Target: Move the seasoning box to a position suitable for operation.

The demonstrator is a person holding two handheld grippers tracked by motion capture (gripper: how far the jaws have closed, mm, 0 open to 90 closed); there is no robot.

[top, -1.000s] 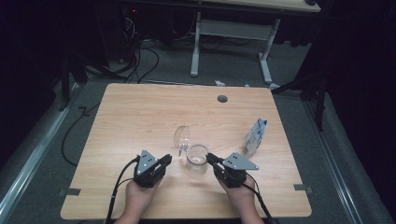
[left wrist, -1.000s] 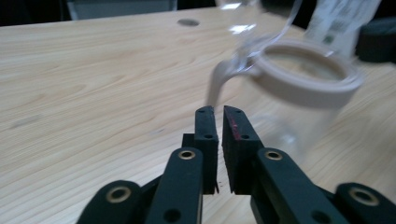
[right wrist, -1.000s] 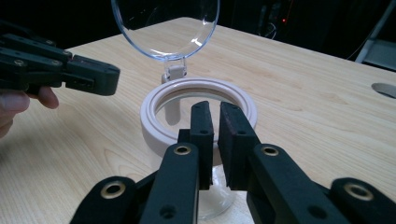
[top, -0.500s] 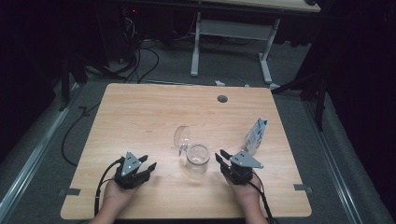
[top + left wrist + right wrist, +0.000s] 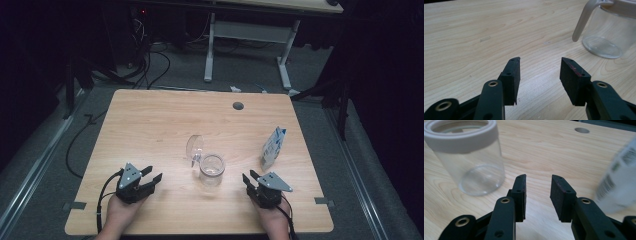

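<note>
While both grippers sit near the table's front edge, the jar stands between them.

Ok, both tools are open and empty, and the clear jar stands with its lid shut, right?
Not quite. Both tools, left and right, are open and empty, having just been opening, but the clear jar stands with its lid flipped open, as the high view shows.
</note>
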